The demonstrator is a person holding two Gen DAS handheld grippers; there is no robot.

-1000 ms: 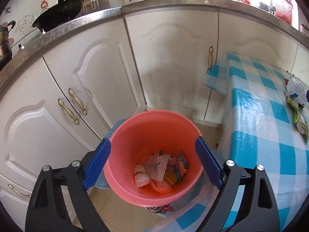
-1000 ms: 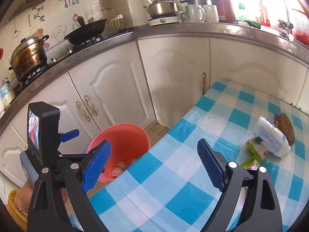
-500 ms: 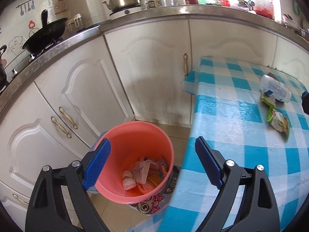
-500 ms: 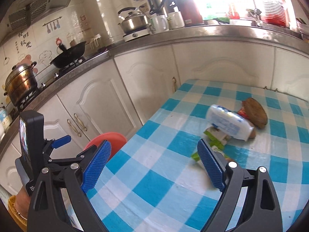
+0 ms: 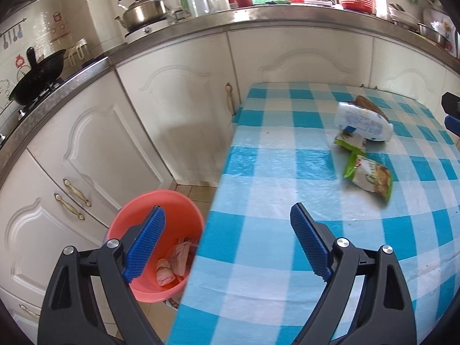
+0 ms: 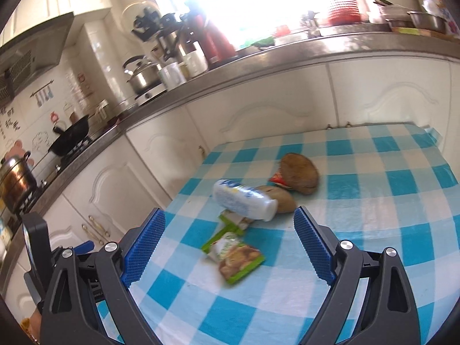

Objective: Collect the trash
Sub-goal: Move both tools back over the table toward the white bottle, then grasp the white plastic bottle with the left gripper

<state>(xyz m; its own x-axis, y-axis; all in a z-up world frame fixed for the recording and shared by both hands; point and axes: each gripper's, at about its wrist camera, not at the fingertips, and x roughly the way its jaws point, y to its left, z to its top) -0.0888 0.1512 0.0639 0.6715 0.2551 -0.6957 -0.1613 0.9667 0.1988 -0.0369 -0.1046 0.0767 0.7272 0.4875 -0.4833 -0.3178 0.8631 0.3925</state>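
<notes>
Swinging away from the pink bin (image 5: 161,215) on the floor at near left, toward the desk (image 6: 373,201); both tools, left (image 5: 227,240) and right (image 6: 228,240), wide open, empty. Wrappers (image 6: 238,256), bottle (image 6: 244,201) now central: next pickup likely.

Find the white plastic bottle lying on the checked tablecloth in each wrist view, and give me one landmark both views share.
Left wrist view: the white bottle lies on its side at upper right, far beyond the open fingers, above the green snack packet.
Right wrist view: the bottle lies near the middle, just beyond the open fingers, a brown potato behind it.
Shared landmark: the steel kettle on the counter.
</notes>
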